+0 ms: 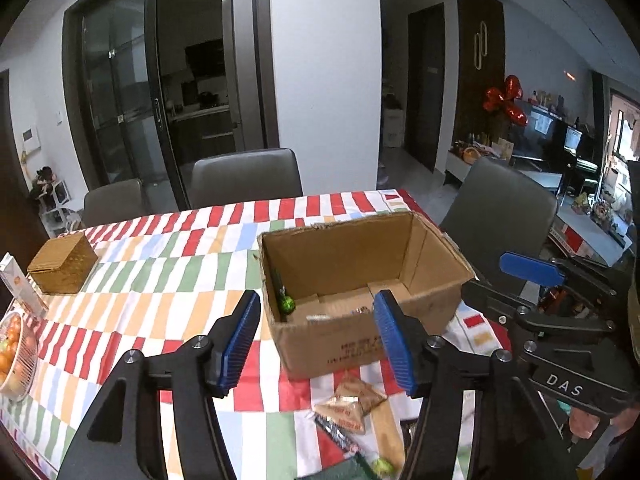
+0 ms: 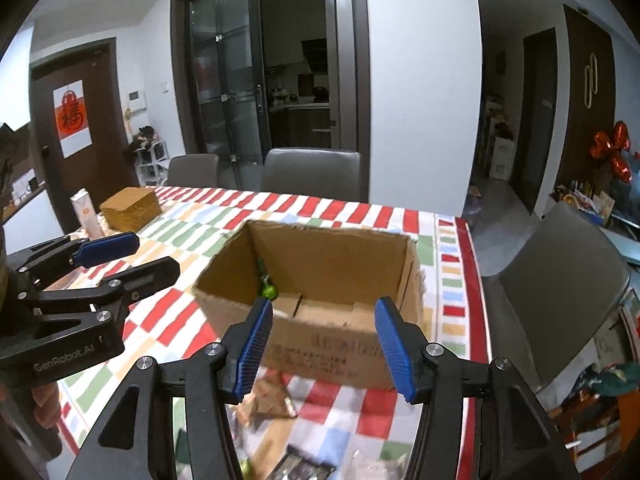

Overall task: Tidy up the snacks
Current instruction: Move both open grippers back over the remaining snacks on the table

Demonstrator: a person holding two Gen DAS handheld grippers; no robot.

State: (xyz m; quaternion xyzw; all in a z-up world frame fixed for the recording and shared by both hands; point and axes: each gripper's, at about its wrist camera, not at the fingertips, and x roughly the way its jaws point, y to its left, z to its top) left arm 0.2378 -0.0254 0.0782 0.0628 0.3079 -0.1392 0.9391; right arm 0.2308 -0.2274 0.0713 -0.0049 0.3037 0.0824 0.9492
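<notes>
An open cardboard box (image 1: 424, 240) (image 2: 352, 344) stands on the striped tablecloth. A green wrapped candy (image 1: 286, 304) (image 2: 269, 291) lies in its left corner. Several snack packets (image 1: 352, 402) (image 2: 272, 396) lie on the cloth in front of the box. My left gripper (image 1: 318, 340) is open and empty, just before the box's front wall. My right gripper (image 2: 320, 346) is open and empty, also in front of the box. Each gripper shows in the other's view, the right one (image 1: 532, 280) at the right edge and the left one (image 2: 116, 260) at the left.
A wicker box (image 1: 64, 264) (image 2: 130, 207) and a white carton (image 1: 20, 284) (image 2: 86, 212) stand at the far left of the table. A bowl of oranges (image 1: 14, 356) sits at the left edge. Grey chairs (image 1: 246, 178) (image 2: 560, 276) stand behind and right of the table.
</notes>
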